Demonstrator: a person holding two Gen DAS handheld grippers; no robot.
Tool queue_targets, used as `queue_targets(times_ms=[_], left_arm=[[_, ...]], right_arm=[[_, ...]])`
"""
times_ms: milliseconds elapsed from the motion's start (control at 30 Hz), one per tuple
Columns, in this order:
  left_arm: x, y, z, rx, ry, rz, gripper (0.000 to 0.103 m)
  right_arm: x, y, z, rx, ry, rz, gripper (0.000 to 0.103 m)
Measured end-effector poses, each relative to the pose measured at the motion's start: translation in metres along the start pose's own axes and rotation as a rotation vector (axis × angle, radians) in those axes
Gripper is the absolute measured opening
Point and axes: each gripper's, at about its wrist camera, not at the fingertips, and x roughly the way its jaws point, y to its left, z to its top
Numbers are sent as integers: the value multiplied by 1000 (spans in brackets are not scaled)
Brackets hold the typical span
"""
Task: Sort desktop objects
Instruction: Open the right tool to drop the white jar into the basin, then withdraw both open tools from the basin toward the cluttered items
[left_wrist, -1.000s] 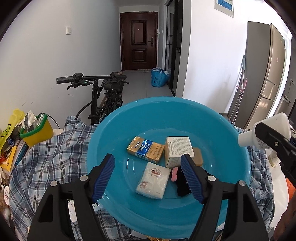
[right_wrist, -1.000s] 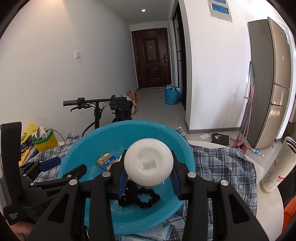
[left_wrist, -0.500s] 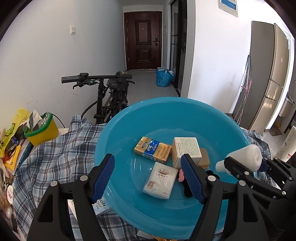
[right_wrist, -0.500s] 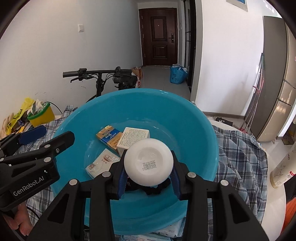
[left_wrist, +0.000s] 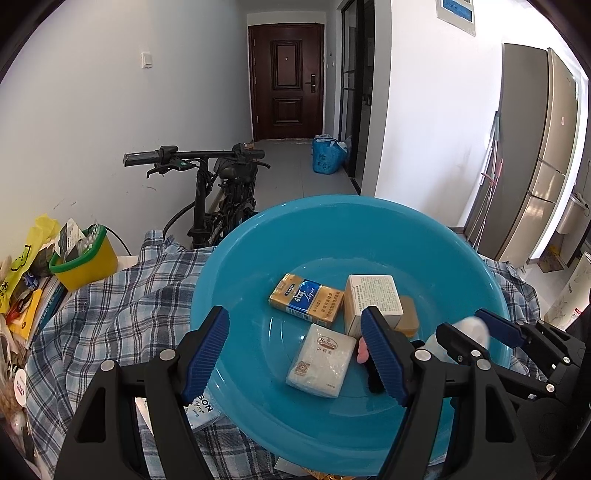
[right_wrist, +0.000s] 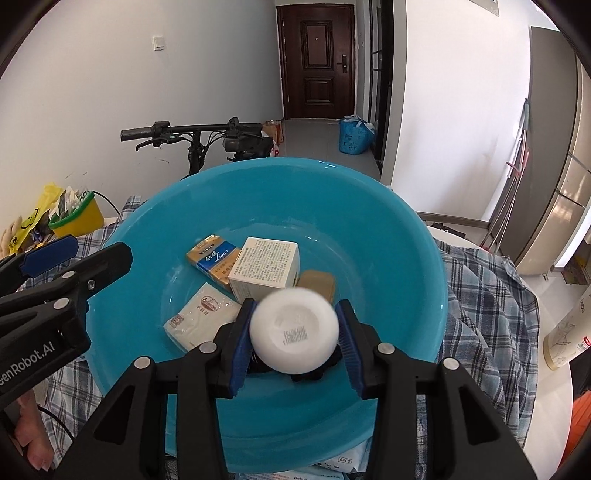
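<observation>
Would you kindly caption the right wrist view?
Right gripper opening around a white bottle over the blue basin of boxes.

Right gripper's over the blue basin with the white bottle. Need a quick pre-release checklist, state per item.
1. White bottle over the blue basin, inside its rim: ok.
2. Right gripper jaws opening, bottle between them; right pad shows a gap: ok.
3. Bottle fully free of the left pad: cannot tell, image blurred.
4. Landing spot: black scrunchie directly below, white box and brown soap close behind: not ok for a clean, flat landing.
5. Left gripper open, empty, off to the side: ok.
</observation>
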Motion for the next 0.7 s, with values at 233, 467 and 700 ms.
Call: queue_targets(times_ms=[233,467,700], left_arm=[[-7,2,2,-4,-18,-3,76],[-7,2,3,-8,-19,-5,76],[-14,3,4,-29,-70,-1,76]], right_arm=[[-12,0,4,-4,-38,-9,59],[-12,-3,6,7,-41,-10,59],[-22,-5,7,1,-84,-24,59]])
